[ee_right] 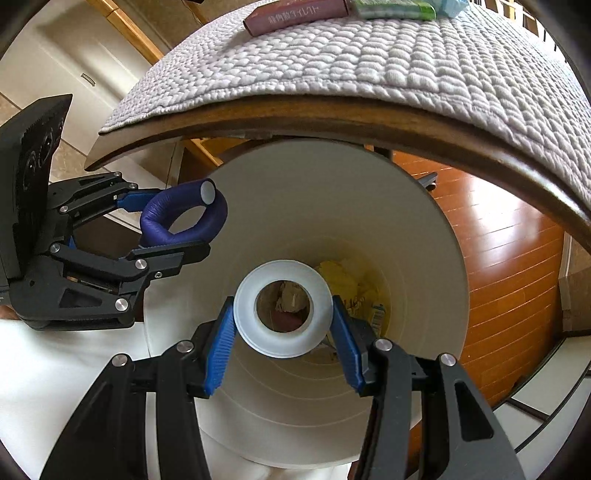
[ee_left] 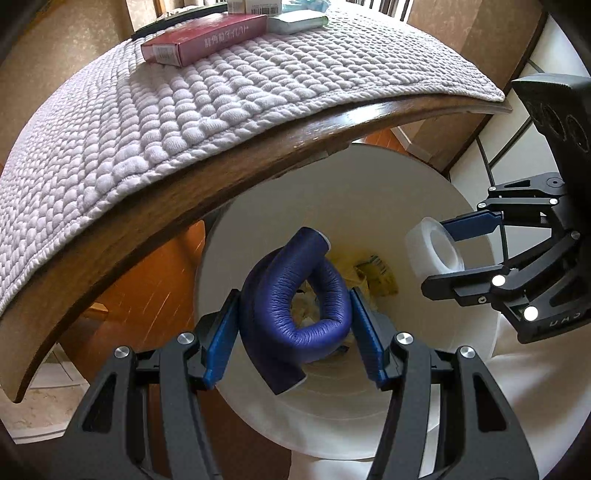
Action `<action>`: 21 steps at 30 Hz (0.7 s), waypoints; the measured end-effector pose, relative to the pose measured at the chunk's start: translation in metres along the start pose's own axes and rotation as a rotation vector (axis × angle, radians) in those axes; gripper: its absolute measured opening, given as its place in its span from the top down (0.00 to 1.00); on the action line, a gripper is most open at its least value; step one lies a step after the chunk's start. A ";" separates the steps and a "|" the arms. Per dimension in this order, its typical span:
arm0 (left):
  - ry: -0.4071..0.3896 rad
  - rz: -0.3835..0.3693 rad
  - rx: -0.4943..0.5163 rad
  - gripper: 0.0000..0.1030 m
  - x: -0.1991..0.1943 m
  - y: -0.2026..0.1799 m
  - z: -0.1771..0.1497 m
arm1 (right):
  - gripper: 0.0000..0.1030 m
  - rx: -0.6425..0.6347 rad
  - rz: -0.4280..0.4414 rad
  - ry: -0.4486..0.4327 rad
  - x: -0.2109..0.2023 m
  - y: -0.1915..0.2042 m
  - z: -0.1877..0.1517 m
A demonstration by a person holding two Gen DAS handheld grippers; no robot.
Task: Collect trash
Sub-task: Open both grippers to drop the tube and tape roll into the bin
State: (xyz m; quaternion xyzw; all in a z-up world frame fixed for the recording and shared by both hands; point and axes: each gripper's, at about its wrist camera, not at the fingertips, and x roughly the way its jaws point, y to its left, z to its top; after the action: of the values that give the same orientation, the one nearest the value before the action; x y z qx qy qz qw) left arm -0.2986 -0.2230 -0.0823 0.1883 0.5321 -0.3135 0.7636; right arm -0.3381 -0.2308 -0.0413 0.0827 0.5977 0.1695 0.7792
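My left gripper point(ee_left: 295, 310) is shut on a curled purple foam tube point(ee_left: 288, 295) and holds it over the mouth of a white trash bin point(ee_left: 369, 192). My right gripper point(ee_right: 284, 325) is shut on a white tape roll point(ee_right: 282, 308) and holds it over the same bin point(ee_right: 369, 206). The right gripper point(ee_left: 439, 251) with the tape roll point(ee_left: 434, 254) shows at the right of the left wrist view. The left gripper point(ee_right: 166, 221) with the tube point(ee_right: 184, 218) shows at the left of the right wrist view. Yellow wrappers point(ee_right: 351, 284) lie at the bin's bottom.
A wooden table point(ee_left: 258, 162) with a quilted lilac mat point(ee_left: 184, 103) overhangs the bin's far side. A maroon box point(ee_left: 207, 38) and a green-white pack point(ee_left: 295, 22) lie on the mat. Orange wood floor point(ee_right: 498, 258) lies beyond the bin.
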 end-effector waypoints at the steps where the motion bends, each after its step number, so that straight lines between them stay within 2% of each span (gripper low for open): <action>1: 0.002 -0.001 0.000 0.43 0.001 0.000 -0.001 | 0.52 0.000 0.000 0.002 0.001 0.000 -0.001; 21: 0.033 0.002 -0.003 0.43 0.030 0.001 -0.018 | 0.52 0.004 0.000 0.039 0.013 -0.005 -0.002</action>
State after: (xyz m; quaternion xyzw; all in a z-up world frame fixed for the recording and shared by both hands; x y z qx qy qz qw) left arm -0.3040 -0.2194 -0.1167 0.1926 0.5450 -0.3087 0.7553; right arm -0.3358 -0.2309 -0.0553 0.0812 0.6131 0.1699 0.7672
